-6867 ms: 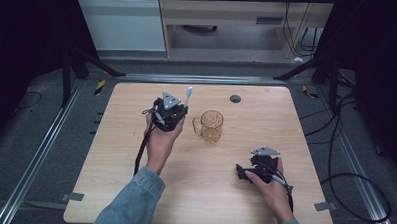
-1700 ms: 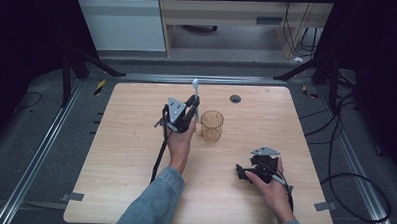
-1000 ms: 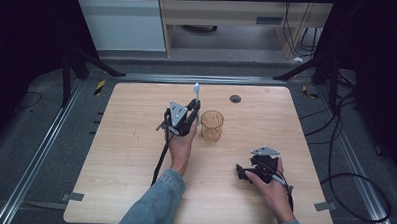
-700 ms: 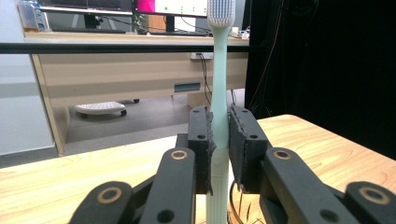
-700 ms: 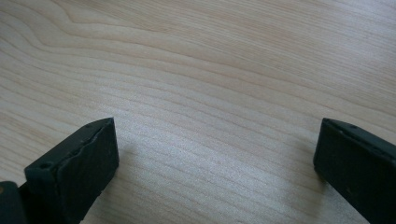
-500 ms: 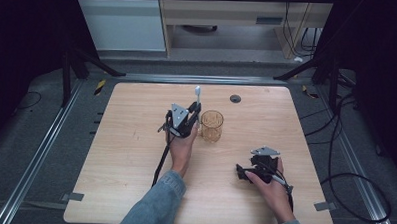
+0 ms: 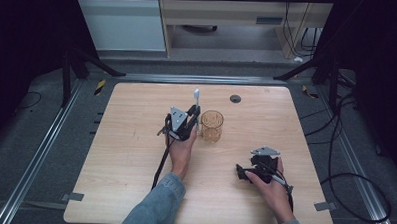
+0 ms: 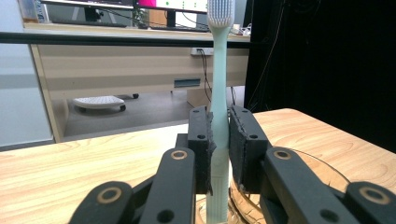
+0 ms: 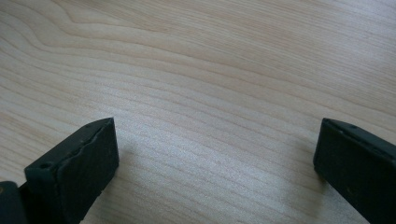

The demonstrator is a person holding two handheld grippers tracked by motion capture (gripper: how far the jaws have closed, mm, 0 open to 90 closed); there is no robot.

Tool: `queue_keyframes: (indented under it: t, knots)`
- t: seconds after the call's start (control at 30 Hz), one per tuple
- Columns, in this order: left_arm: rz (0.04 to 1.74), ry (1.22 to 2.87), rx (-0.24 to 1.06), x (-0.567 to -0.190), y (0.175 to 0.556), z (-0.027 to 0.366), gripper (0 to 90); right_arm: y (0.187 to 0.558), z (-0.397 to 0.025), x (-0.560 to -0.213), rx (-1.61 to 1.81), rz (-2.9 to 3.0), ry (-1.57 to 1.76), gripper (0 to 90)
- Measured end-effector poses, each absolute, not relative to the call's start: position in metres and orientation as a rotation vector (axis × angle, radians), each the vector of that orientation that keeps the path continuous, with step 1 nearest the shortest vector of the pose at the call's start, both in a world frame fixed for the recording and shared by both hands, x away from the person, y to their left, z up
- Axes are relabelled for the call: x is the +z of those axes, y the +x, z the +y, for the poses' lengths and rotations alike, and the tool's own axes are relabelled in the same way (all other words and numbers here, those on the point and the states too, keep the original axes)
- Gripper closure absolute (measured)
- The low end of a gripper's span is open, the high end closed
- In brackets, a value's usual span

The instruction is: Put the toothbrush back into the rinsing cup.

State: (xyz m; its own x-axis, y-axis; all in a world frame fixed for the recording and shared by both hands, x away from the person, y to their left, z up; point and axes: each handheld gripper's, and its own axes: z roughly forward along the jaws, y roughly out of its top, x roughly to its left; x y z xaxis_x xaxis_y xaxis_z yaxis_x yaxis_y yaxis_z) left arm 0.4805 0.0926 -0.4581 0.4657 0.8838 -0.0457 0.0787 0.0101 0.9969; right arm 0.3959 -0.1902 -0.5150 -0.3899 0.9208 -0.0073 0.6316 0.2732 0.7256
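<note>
Pale green plastic toothbrush, upright at frame centre, clamped mid-handle by left hand-held gripper beside clear amber glass cup on wooden bench: likely light, stiff, slippery; right hand-held gripper wide open, empty.
</note>
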Motion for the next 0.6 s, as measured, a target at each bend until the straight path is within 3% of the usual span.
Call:
queue_keyframes:
  t: [0.6]
  knots:
    - [0.920,1.461,0.796,-0.4613,0.4741,0.0969,78.5,0.3958,-0.1899,-0.5150,0.908,2.119,1.405,0.4]
